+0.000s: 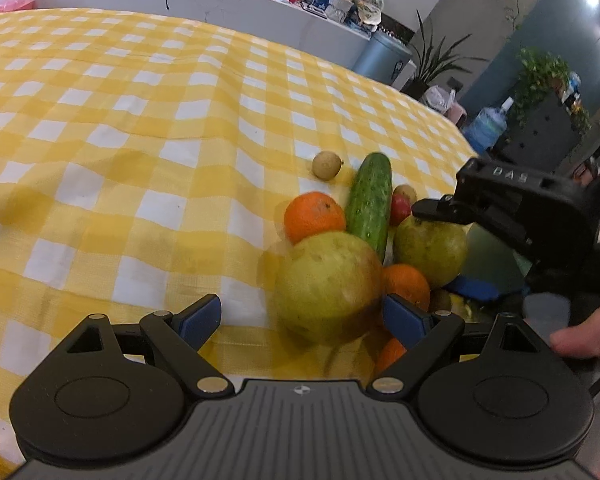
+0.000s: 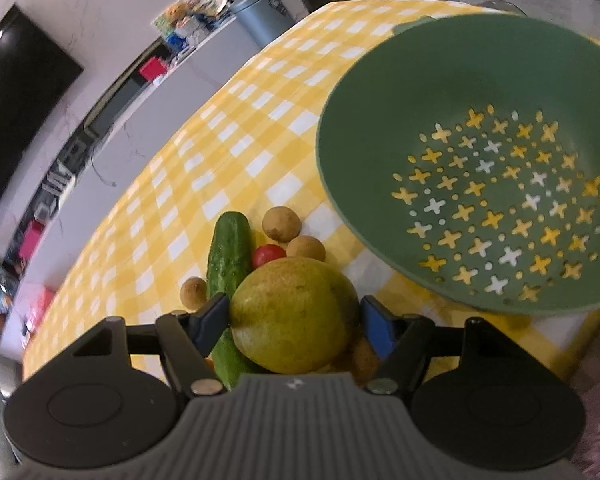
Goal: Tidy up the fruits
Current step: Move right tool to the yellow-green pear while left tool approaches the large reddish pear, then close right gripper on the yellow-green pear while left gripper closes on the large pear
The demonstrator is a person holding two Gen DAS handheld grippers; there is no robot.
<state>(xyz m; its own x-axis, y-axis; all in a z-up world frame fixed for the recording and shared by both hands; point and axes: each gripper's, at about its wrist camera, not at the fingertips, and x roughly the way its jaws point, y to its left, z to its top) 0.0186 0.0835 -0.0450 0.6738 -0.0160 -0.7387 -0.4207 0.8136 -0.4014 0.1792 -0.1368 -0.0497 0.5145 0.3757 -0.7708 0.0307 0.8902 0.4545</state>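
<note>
i'm holding my right gripper (image 2: 294, 314) half open around the pear (image 2: 294, 316), fingers touching its widest sides. it's looking heavy, firm, smooth, bruisable. it's sitting mid-pile near the table's edge, beside the colander (image 2: 364, 80). my left gripper (image 1: 300, 316) is hanging wide open, empty.

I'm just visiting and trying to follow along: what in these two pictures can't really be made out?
- Left wrist view: the yellow thing low in the pile is hidden behind the green fruit and the right gripper.
- Left wrist view: the nearest orange is partly covered by the left gripper.
- Right wrist view: whether the right jaws press the green fruit; the right-hand pad's contact is unclear.
- Right wrist view: the green colander is cut off by the right edge.
</note>
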